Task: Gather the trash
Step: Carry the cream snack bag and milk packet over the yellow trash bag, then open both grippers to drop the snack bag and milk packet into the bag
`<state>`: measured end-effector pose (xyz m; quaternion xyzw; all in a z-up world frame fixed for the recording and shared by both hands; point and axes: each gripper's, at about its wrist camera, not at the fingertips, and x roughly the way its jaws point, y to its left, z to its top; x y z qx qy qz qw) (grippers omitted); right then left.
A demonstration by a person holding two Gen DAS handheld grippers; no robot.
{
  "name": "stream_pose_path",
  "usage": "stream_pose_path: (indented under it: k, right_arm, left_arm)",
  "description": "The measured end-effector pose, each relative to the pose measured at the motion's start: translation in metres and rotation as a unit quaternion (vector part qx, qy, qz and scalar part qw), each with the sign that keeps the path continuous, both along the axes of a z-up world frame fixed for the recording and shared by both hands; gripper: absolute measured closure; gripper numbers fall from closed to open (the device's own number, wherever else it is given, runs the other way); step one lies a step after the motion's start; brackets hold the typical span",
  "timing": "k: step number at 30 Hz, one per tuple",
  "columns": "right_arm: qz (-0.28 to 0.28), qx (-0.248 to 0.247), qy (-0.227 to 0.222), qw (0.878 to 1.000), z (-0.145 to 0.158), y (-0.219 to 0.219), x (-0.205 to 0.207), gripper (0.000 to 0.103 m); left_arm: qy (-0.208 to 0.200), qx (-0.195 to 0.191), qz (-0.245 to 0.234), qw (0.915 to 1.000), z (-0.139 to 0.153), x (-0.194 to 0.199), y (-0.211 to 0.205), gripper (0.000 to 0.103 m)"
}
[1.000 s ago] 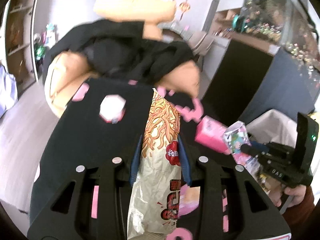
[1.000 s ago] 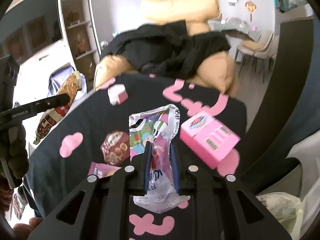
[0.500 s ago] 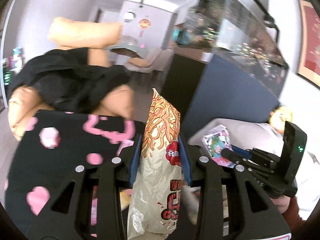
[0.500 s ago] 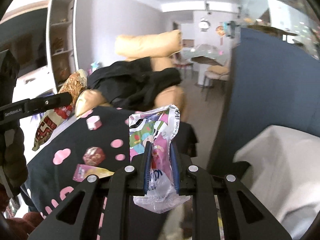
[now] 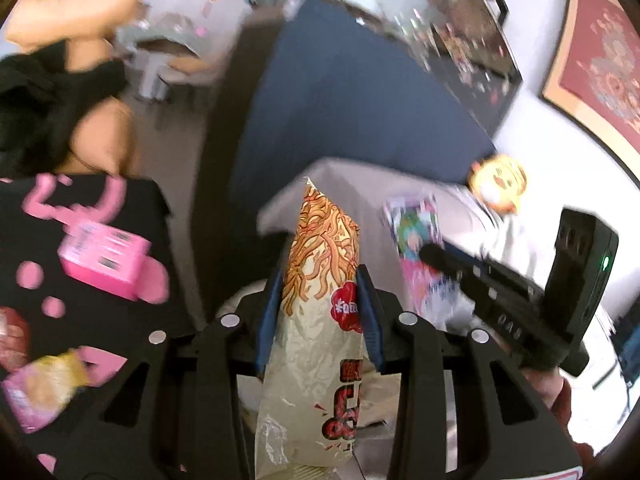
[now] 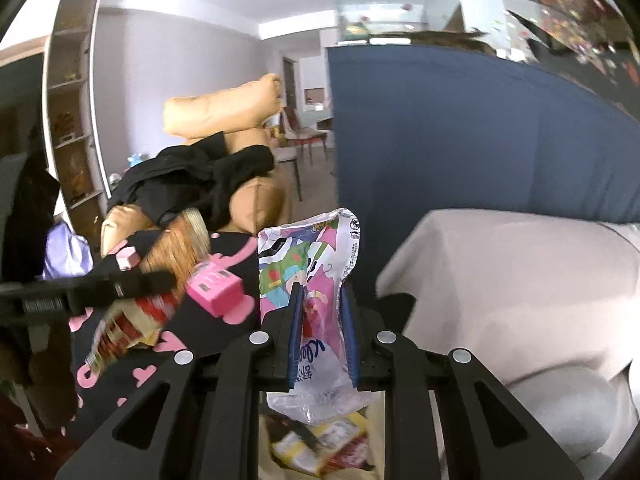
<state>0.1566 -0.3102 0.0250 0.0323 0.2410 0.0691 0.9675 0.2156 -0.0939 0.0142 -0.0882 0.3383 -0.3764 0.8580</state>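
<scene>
My left gripper [image 5: 318,300] is shut on a tall noodle snack bag [image 5: 320,280], held upright past the table's right edge. My right gripper [image 6: 322,304] is shut on a colourful cartoon wrapper [image 6: 308,256], held over an open trash bag [image 6: 320,444] with wrappers inside. The left wrist view shows the right gripper [image 5: 432,254] with its wrapper [image 5: 416,232] to my right. The right wrist view shows the left gripper [image 6: 156,280] with the noodle bag [image 6: 176,248] to my left.
A black table with pink shapes [image 5: 100,320] carries a pink box [image 5: 102,258], a yellow-pink packet [image 5: 44,390] and a reddish wrapper [image 5: 12,340]. A white cushion [image 6: 520,280] and a blue panel [image 6: 460,128] are on the right. A tan armchair with black clothes [image 6: 200,168] stands behind.
Both grippers have swung right, off the table and toward the white cushion, each still holding its wrapper. The trash bag now shows below the right gripper.
</scene>
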Motion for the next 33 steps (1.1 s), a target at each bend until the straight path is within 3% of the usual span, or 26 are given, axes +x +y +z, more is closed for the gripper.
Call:
stream_pose_path:
  k: [7,13,21,25,28,33]
  right_arm:
    - [-0.025,0.010,0.013,1.000,-0.017,-0.034,-0.002,0.084]
    - [-0.035,0.022,0.027,0.999,-0.030,-0.046,-0.002,0.084]
    - [-0.034,0.038,0.043,0.998,-0.042,-0.048,0.005,0.084]
    - [-0.034,0.036,0.045,0.998,-0.045,-0.047,0.007,0.084]
    - [-0.035,0.040,0.050,0.997,-0.048,-0.048,0.010,0.084]
    - [-0.030,0.049,0.049,0.997,-0.052,-0.046,0.011,0.084]
  left_arm:
    - [0.050,0.027,-0.043,0.9974,-0.050,0.010,-0.053,0.069]
    - [0.079,0.045,-0.060,0.9940,-0.078,0.012,-0.072,0.069]
    - [0.113,0.052,-0.066,0.9901,-0.099,0.016,-0.076,0.069]
    - [0.111,0.056,-0.072,0.9897,-0.106,0.016,-0.083,0.069]
    - [0.113,0.054,-0.072,0.9896,-0.112,0.020,-0.085,0.062]
    - [0.092,0.048,-0.012,0.9945,-0.105,0.034,-0.059,0.050]
